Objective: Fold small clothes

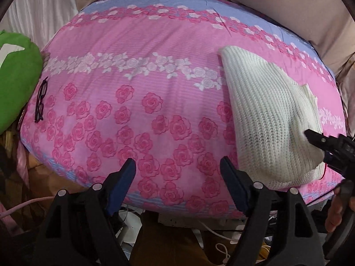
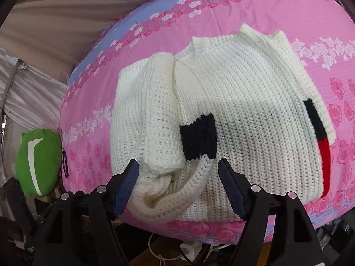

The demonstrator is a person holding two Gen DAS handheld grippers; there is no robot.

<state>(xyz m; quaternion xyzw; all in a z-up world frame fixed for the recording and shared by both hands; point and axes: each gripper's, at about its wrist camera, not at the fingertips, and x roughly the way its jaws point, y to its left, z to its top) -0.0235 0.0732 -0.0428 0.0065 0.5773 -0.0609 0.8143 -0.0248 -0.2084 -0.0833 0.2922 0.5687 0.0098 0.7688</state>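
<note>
The white knit sweater [image 2: 221, 115] lies on the rose-print bed [image 1: 133, 110] with both sleeves folded in, body still unfolded, while both the left hand-held gripper [image 1: 177, 173] and right hand-held gripper [image 2: 178, 175] hover agape

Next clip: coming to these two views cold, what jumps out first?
The white knit sweater dominates the right wrist view, lying partly folded on the pink rose-print bedspread, with a black band on the sleeve folded across it and a black-and-red stripe at its right edge. The right claw stands open over the sleeve cuff near the bed's front edge. At far left, a green cushion sits beside dark-framed glasses.
</note>
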